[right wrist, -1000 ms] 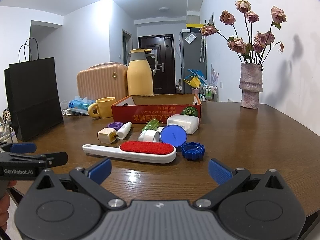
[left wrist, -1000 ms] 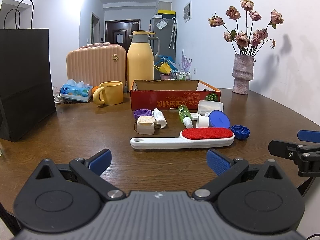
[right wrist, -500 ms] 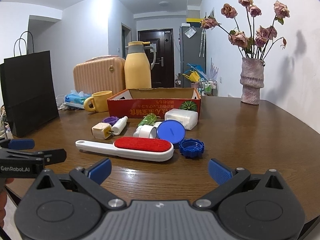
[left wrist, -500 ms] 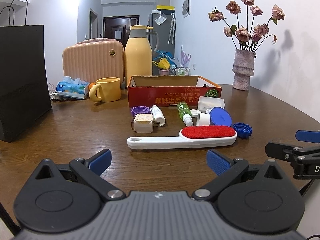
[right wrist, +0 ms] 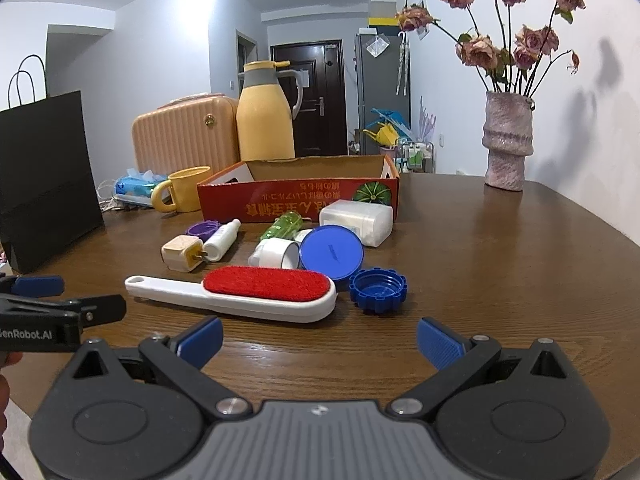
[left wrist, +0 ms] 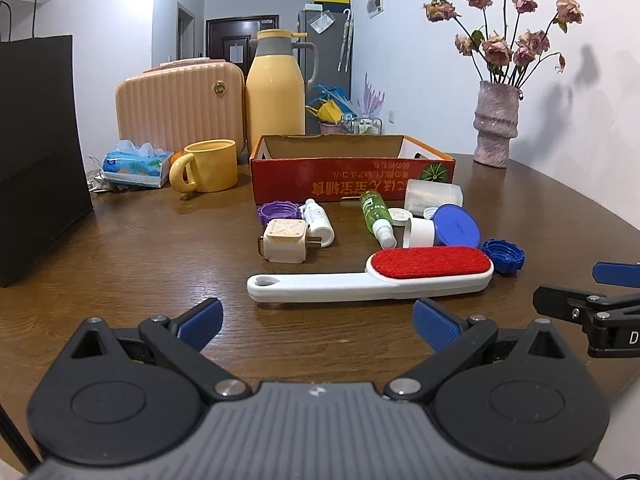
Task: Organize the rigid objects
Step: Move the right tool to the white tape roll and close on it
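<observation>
Both tools were empty, jaws spread wide. The left gripper (left wrist: 318,314) and the right gripper (right wrist: 319,336) hovered low over the near edge of the table (left wrist: 120,248), side by side, each aimed at the loose items; the spread probably served to admit a broad object.

Nearest the jaws lay the lint brush (left wrist: 370,280), flat, red pad up, its handle pointing toward the table's left side, roughly parallel to the near edge; it looked the likeliest first pick.

A blue cap (right wrist: 378,286) sat open side up just beside the brush head. Behind the brush stood a blue lid (right wrist: 331,252), tilted against a white jar (right wrist: 276,252). Farther back lay a green bottle (left wrist: 374,210), a white bottle (left wrist: 318,222), a plug adapter (left wrist: 285,240), a purple cap (left wrist: 278,212) and a white box (right wrist: 358,220).

The cardboard box (left wrist: 352,184), open-topped, stood beyond the cluster near the table's middle, presumably the destination. No item visibly lay inside it.
</observation>
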